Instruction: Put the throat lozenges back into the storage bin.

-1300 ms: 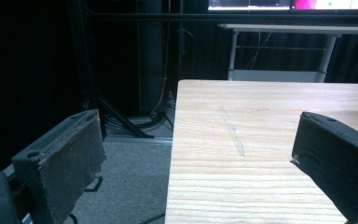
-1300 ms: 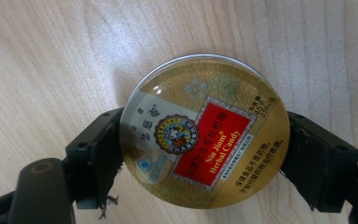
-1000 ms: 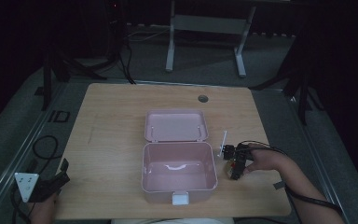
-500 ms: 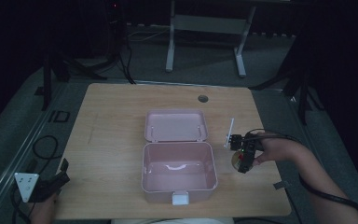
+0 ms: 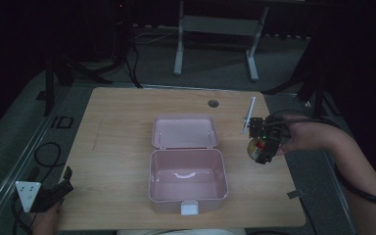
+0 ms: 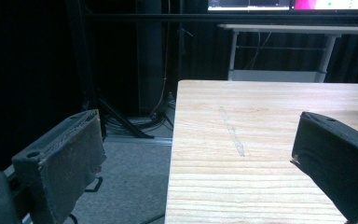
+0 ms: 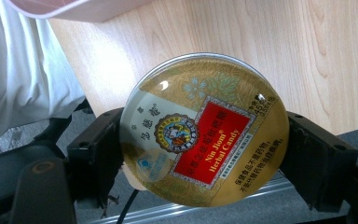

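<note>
While the right gripper (image 5: 263,149) clamps the round candy tin (image 7: 204,128) by its rim, jaws on opposite edges, the tin hangs above the table (image 5: 127,122) at about three o'clock from the open pink box (image 5: 187,181). It looks light, rigid and smooth (glossy lid, so likely slippery); edge-to-edge across the rim seems the safest hold. At about eight o'clock the left gripper (image 5: 49,196) rests with jaws wide and empty
</note>
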The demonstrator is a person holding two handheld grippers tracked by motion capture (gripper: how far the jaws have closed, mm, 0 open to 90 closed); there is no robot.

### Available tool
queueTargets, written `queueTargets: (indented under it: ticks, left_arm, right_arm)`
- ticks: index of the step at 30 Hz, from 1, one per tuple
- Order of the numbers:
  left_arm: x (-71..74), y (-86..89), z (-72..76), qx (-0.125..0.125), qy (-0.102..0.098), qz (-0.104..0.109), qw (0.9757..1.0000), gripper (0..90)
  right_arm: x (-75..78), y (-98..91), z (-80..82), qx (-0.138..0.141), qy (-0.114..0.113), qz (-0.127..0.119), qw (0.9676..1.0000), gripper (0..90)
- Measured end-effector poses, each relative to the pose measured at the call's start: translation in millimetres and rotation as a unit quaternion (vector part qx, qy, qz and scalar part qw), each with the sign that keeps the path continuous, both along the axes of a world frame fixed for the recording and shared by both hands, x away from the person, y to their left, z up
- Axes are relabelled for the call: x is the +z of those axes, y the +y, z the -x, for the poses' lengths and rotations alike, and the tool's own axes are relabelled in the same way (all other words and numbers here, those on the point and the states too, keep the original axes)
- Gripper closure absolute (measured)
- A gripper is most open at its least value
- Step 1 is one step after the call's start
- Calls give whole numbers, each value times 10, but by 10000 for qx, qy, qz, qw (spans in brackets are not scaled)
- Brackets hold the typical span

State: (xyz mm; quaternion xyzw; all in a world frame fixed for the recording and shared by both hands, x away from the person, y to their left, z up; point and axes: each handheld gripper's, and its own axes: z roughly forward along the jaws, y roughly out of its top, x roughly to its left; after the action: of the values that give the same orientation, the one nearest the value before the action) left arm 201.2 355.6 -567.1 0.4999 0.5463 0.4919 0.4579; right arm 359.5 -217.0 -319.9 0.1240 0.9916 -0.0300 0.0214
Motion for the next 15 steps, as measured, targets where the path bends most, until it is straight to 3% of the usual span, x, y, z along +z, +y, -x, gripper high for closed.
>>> queueTargets:
  ticks: [8, 15]
  left_arm:
    - [0, -1, 0, 3, 1, -5, 10000, 26]
    - [-1, 1, 1, 3, -11, 15, 10000, 26]
  right_arm:
    - [-69, 188, 40, 235, 73, -38, 9997, 201]
    - [-145, 467, 76, 529, 175, -61, 9984, 201]
